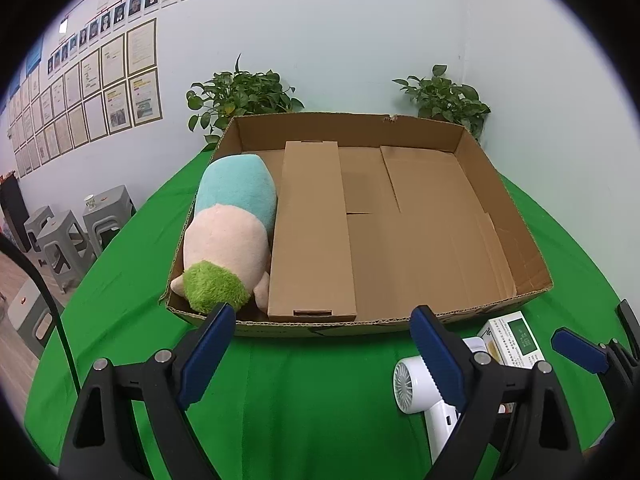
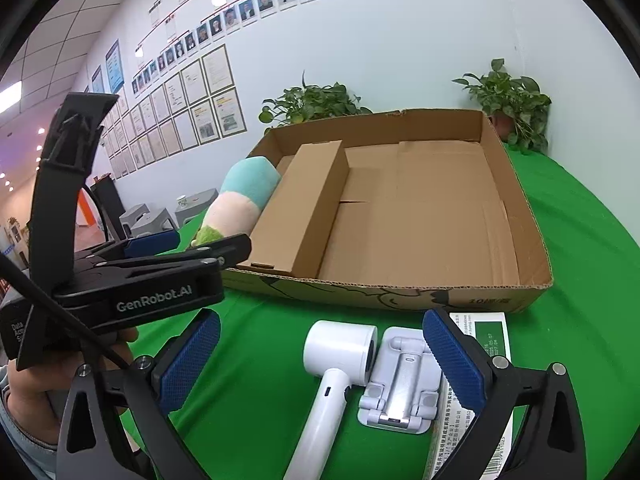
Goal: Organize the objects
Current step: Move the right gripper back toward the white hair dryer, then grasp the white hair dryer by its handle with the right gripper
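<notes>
A big open cardboard tray (image 1: pixel 508 216) (image 2: pixel 516 204) stands on the green table. In it, at the left, lie a plush toy (image 1: pixel 232 232) (image 2: pixel 240 200) and a long brown carton (image 1: pixel 312 232) (image 2: pixel 304 208). In front of the tray lie a white hair dryer (image 2: pixel 336 364) (image 1: pixel 416 384), a white folding stand (image 2: pixel 400 380) and a white-green box (image 1: pixel 512 340) (image 2: pixel 488 336). My left gripper (image 1: pixel 320 344) is open and empty before the tray's front wall. My right gripper (image 2: pixel 320 364) is open and empty, its fingers either side of the dryer and stand.
Two potted plants (image 1: pixel 240 96) (image 1: pixel 448 96) stand behind the tray against the wall. Grey stools (image 1: pixel 68 236) stand on the floor to the left. The left gripper's body (image 2: pixel 132 276) shows at the left of the right wrist view.
</notes>
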Motion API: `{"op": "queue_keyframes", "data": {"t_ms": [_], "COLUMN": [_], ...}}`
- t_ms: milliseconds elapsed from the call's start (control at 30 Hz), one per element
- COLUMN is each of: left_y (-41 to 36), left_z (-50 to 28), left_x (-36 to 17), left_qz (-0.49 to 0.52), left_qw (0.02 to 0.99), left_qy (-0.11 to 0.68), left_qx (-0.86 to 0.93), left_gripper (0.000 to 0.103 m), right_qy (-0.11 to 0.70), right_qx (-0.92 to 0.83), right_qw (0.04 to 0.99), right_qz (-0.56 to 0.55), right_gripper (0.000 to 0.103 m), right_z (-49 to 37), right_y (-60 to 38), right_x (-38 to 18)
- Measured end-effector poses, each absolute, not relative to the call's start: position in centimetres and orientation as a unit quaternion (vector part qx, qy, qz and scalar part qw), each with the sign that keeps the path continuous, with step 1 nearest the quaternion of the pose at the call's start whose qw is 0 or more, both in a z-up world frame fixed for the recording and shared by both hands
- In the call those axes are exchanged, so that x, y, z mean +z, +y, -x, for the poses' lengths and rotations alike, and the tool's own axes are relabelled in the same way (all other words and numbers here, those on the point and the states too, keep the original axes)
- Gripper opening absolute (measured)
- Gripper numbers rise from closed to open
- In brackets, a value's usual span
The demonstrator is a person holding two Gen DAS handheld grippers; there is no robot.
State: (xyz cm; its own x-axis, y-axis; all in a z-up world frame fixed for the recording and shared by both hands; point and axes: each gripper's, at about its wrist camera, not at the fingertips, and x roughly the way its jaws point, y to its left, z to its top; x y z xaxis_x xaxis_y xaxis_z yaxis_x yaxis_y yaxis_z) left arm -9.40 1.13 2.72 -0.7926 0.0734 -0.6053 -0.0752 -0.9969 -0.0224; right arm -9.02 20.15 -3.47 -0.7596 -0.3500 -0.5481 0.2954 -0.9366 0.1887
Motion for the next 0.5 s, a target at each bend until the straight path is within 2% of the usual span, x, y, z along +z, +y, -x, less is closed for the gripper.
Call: {"op": "queue_keyframes", "data": {"t_ms": [133,333,500], "left_y": [1.3,1.2,1.7], "left_z": [9.6,10.4,11.1], "left_x": [2.2,0.4,-2.0], "left_qz": [0.329,0.375,0.431], "left_qw": [0.049,0.111,0.182], "left_qy": [0.001,-0.038,-0.073], "left_qx": [0.943,0.920,0.881], "left_gripper": [0.089,0.089,0.089], "right_qy": [-0.051,-0.056,-0.061], "right_qx": [-0.929,-0.898,-0.870], "right_qw": [0.189,0.238,0.268], "right_qz": [-0.314,-0.366,-0.408], "right_gripper": [0.102,0.086,0.084], "right_z": [8.8,8.0,7.6], "right_y": [20.3,19.5,18.4], "right_x": [-4.4,-7.4,-10.0]}}
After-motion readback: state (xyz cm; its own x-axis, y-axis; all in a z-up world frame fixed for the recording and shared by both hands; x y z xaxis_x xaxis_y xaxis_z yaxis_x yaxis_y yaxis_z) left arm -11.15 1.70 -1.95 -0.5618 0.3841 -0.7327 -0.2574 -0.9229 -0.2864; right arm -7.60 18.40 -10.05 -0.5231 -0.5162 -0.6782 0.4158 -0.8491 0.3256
